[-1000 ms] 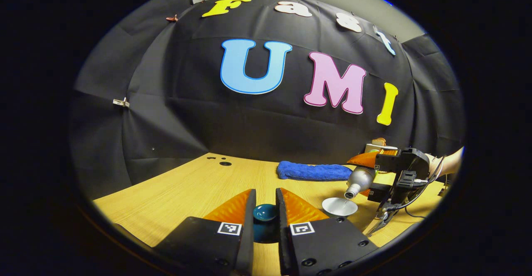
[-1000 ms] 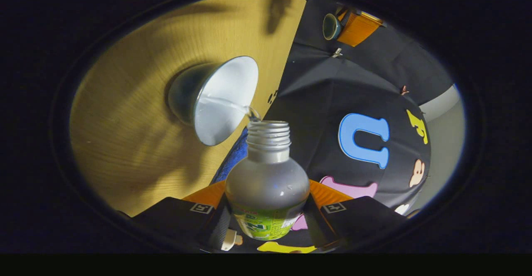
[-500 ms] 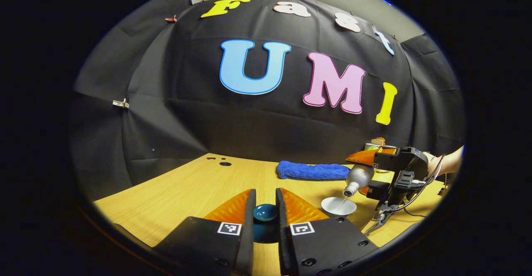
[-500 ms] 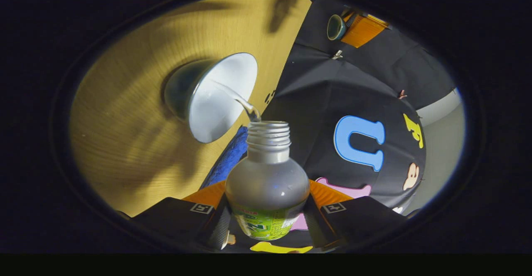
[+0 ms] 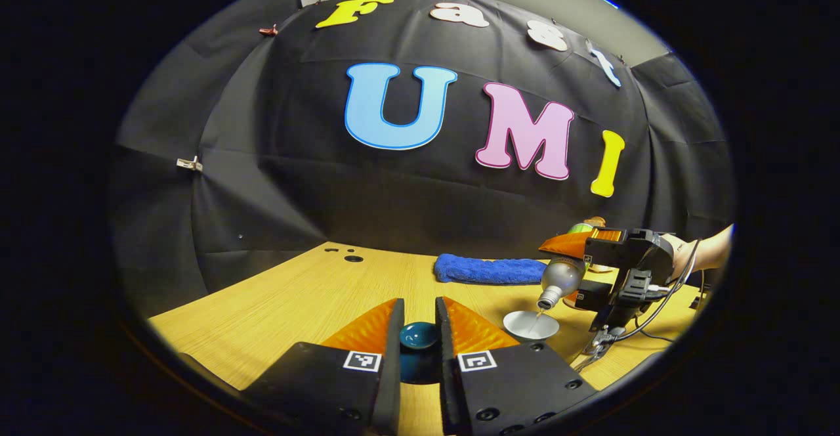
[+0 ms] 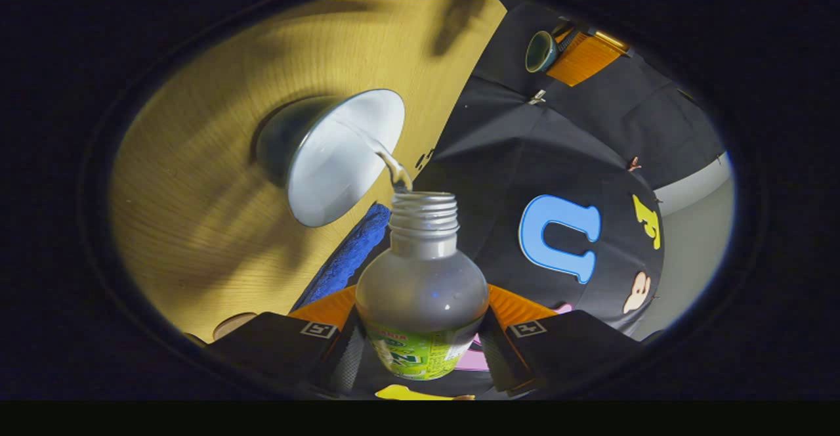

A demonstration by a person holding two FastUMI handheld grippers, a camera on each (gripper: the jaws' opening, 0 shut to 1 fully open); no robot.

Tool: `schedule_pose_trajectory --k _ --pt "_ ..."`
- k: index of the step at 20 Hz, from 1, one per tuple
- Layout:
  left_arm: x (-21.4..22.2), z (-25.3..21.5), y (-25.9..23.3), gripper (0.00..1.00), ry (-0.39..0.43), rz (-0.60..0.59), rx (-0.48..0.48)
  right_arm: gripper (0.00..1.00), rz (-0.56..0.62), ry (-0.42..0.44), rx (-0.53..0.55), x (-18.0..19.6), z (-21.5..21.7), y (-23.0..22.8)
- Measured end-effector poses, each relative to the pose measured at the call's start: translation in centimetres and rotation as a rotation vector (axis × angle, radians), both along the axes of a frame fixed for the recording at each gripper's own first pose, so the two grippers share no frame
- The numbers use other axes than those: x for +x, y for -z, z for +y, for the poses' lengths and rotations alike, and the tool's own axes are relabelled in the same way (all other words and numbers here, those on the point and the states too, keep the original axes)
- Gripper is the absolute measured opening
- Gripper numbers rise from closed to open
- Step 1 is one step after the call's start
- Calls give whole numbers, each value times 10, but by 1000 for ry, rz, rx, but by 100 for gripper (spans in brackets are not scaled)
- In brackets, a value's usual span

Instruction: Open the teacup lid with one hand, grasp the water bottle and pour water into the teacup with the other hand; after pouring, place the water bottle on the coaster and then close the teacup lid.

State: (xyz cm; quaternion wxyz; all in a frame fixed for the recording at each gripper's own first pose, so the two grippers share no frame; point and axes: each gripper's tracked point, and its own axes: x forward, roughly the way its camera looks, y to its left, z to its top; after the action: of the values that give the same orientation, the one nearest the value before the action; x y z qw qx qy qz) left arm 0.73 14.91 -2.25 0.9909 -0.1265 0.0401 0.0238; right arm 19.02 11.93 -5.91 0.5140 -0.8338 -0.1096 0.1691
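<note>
In the left gripper view my left gripper (image 5: 419, 341) is shut on the dark teal teacup lid (image 5: 419, 335), held above the wooden table (image 5: 289, 305). To the right stands the white-lined teacup (image 5: 531, 324), with the tilted water bottle (image 5: 556, 280) above it, gripped by my right gripper (image 5: 574, 272). In the right gripper view my right gripper (image 6: 420, 331) is shut on the bottle (image 6: 421, 291), mouth uncapped and tipped, a thin stream of water running into the teacup (image 6: 338, 157). The lid (image 6: 539, 52) and left gripper show far off at the top. A round edge of the coaster (image 6: 231, 324) peeks at the lower left.
A folded blue towel (image 5: 489, 269) lies at the back of the table, behind the teacup; it also shows as a blue towel (image 6: 348, 259) beside the bottle. A person's forearm (image 5: 705, 255) reaches in from the right. Small dark holes (image 5: 351, 255) mark the table's far left.
The bottle has tipped further and the stream keeps falling into the teacup. The right gripper view has rotated slightly, bringing the coaster's edge into sight. The left gripper holds still with the lid.
</note>
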Motion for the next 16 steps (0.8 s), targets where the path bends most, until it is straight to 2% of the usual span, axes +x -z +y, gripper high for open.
schedule_pose_trajectory --k 8,9,10,12,16 --pt "-3 0 1 28 -2 1 -7 79 2 -20 -43 -1 2 -1" --pt "-4 0 1 28 0 3 -8 82 5 -19 -43 -1 2 0" --pt "-4 -1 1 28 1 2 -10 79 5 -19 -44 -1 2 -1" --pt "-4 -2 1 28 3 0 -9 82 5 -21 -46 -1 3 -1" --pt "-5 -2 1 28 2 2 -9 79 -3 -27 -54 0 5 -2"
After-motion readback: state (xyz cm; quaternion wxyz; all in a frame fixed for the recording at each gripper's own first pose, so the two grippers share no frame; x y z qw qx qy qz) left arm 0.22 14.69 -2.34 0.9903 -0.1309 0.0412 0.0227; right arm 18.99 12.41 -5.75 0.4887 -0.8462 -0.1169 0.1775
